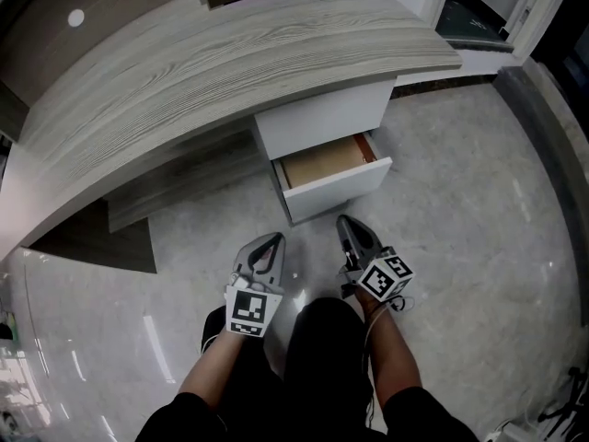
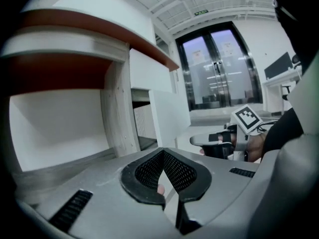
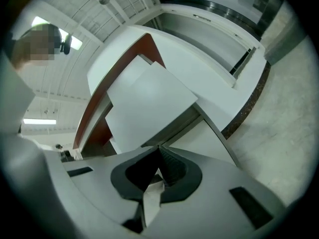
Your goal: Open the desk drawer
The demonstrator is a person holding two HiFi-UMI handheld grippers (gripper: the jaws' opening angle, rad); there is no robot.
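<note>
Two clenched empty: left gripper, right gripper | drawer open, front edge near tips

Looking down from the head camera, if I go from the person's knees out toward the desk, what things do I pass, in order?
left hand-held gripper → right hand-held gripper → strip of grey floor → open desk drawer → wood-grain desk top
</note>
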